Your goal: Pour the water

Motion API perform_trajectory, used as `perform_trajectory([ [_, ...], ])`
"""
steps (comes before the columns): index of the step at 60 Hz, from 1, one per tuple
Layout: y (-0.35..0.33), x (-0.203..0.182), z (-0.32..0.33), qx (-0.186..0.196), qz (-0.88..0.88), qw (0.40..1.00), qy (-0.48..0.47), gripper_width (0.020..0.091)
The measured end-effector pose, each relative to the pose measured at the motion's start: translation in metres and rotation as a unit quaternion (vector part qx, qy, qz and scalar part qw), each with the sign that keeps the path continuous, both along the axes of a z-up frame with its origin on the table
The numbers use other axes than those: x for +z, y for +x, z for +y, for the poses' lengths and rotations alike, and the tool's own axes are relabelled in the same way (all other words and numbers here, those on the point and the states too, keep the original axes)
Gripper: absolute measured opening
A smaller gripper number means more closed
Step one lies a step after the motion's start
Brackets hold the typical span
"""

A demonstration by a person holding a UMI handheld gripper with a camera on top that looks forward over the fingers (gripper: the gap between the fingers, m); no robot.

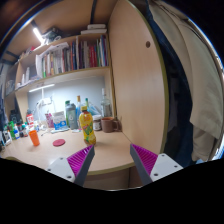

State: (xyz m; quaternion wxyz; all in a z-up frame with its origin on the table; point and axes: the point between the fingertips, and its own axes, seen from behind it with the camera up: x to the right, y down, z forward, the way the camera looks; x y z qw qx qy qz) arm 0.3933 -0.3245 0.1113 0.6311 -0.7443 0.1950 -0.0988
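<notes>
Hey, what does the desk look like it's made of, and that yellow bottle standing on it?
The desk looks like light wood or wood laminate: pale tan, smooth, evenly matte. The yellow bottle beyond the fingers seems clear plastic holding yellow liquid, judging by its translucent glow and coloured label; glass can't be ruled out. The gripper is open, holding nothing.

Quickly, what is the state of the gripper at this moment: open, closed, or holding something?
Gripper: open, holding nothing; its magenta pads are apart above the wooden desk, and the yellow plastic bottle stands beyond the fingers.
</notes>
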Motion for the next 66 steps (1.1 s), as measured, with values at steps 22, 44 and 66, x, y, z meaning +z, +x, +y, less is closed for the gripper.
perform_trajectory([
  [22, 0.005, -0.009, 0.056, -0.001, 0.002, 1.0, 0.004, 0.0811],
  [44, -0.018, -0.03, 0.212, 0.047, -0.017, 0.999, -0.008, 0.0813],
  [66, -0.007, -0.036, 0.296, 0.04, -0.049, 0.998, -0.008, 0.0802],
])
